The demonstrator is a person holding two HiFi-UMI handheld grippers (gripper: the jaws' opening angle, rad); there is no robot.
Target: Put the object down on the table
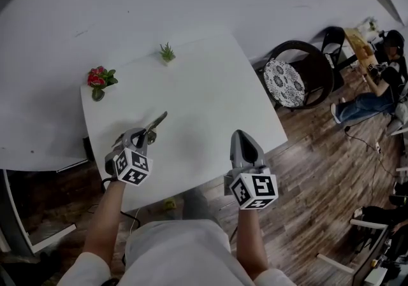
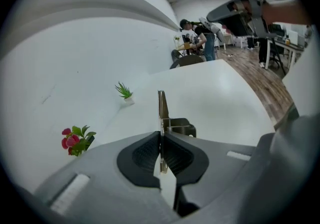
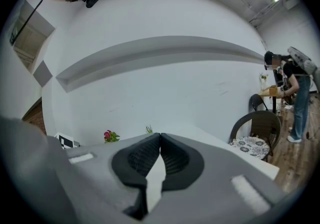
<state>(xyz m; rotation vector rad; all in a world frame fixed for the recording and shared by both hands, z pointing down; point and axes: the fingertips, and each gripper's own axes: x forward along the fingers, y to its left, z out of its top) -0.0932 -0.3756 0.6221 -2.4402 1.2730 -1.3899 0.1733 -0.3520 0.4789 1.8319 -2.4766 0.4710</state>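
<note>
While my left gripper (image 1: 146,133) is pinched tight on the thin metal piece (image 1: 157,121), its long side points away from me, over the white table's (image 1: 210,97) near left part. My right gripper (image 1: 245,143) is closed on nothing, over the table's near edge.

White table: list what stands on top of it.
A red flower plant and a small green plant stand on the white table by its far edge. The left gripper and right gripper hide patches of its near side.
</note>
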